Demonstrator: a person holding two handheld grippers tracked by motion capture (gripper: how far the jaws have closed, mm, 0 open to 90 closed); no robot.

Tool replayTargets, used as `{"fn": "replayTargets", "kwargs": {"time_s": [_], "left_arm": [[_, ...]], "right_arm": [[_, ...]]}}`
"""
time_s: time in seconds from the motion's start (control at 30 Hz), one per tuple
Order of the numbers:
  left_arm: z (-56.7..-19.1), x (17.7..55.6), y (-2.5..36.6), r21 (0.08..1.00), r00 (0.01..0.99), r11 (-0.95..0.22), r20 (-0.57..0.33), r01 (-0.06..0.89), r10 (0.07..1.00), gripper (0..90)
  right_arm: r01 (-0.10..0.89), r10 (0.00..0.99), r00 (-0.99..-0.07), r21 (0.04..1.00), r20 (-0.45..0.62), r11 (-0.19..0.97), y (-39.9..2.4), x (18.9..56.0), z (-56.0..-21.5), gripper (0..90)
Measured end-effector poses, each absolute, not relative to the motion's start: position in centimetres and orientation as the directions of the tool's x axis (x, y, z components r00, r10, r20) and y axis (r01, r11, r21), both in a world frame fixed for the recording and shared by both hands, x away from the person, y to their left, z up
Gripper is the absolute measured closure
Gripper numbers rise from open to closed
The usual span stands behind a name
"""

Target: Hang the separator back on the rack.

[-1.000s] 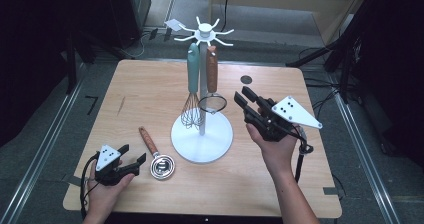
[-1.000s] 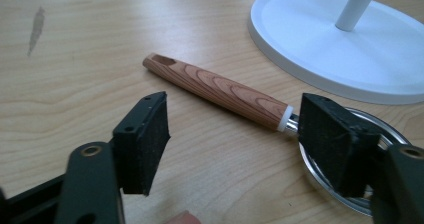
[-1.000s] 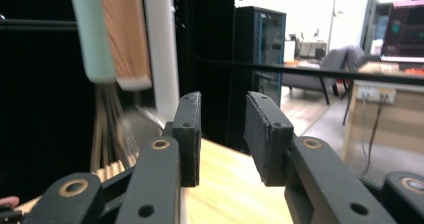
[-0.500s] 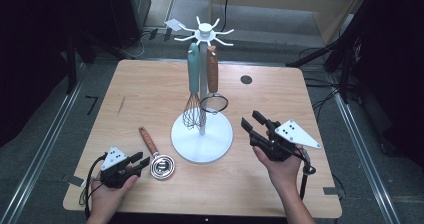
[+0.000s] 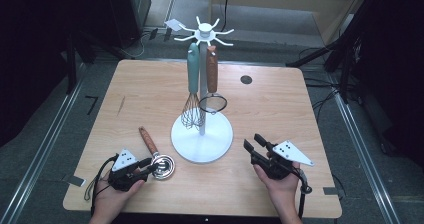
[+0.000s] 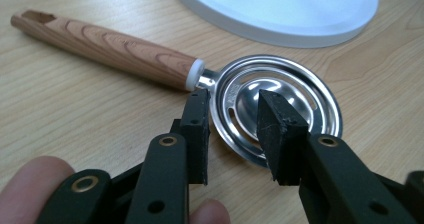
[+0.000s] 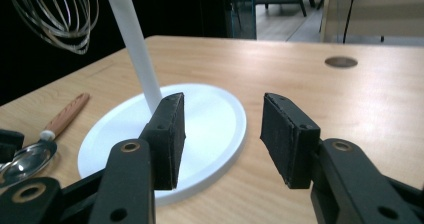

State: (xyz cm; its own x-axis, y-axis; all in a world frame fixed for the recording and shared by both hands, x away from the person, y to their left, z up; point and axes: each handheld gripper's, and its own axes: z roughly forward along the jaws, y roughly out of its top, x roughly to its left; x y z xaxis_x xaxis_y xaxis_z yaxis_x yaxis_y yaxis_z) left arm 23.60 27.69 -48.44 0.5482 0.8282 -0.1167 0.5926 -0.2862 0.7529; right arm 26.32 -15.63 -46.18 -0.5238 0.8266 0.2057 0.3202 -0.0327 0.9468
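Observation:
A metal slotted spoon [image 5: 164, 166] with a wooden handle [image 6: 105, 46] lies flat on the table, left of the white stand's base [image 5: 202, 139]. My left gripper [image 5: 149, 168] lies low at the spoon's head. Its jaws have just been closing, and the rim [image 6: 225, 134] sits between them. One pad [image 6: 200, 119] is outside by the neck, the other over the bowl, and they do not pinch it. My right gripper [image 5: 251, 141] rests near the front right of the table, aimed at the base [image 7: 220, 114]. Its jaws have just been opening and hold nothing.
On the white stand [image 5: 202, 84] hang a whisk with a teal handle [image 5: 192, 74] and a small round strainer with a brown handle [image 5: 212, 69]. The whisk's wires [image 7: 55, 14] hang above the base. A dark round hole [image 5: 246, 79] marks the table's far right.
My right hand came down from beside the stand to just above the table near the front edge, jaws wider. The left gripper's jaws narrowed at the spoon's head.

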Motion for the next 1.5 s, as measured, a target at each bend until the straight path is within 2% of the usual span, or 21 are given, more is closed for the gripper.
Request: {"fn": "replayTargets", "kwargs": {"time_s": [0.13,0.27,0.7,0.97,1.5], "left_arm": [[-48.5,23.7,27.9,0.735,0.534,-0.271,-0.144,0.621,0.833,65.7],[-48.7,23.8,27.8,0.72,0.542,-0.278,-0.16,0.636,0.825,71.9],[-48.7,23.1,26.1,0.711,0.574,-0.301,-0.175,0.636,0.8,71.4],[-48.8,22.4,24.2,0.709,0.603,-0.324,-0.177,0.626,0.778,71.5],[-48.9,21.9,20.8,0.707,0.639,-0.332,-0.217,0.625,0.738,70.2]], "right_arm": [[0.354,0.818,-0.536,0.935,0.207,-0.005,-14.5,25.7,-47.3,53.4],[0.361,0.806,-0.563,0.932,0.185,0.039,-13.3,25.1,-47.8,53.9],[0.37,0.775,-0.606,0.926,0.177,0.079,-11.2,24.5,-48.5,54.4],[0.377,0.737,-0.65,0.921,0.185,0.101,-9.5,23.8,-48.7,60.3],[0.43,0.694,-0.694,0.883,0.191,0.187,-6.9,22.8,-49.6,64.5]]}}
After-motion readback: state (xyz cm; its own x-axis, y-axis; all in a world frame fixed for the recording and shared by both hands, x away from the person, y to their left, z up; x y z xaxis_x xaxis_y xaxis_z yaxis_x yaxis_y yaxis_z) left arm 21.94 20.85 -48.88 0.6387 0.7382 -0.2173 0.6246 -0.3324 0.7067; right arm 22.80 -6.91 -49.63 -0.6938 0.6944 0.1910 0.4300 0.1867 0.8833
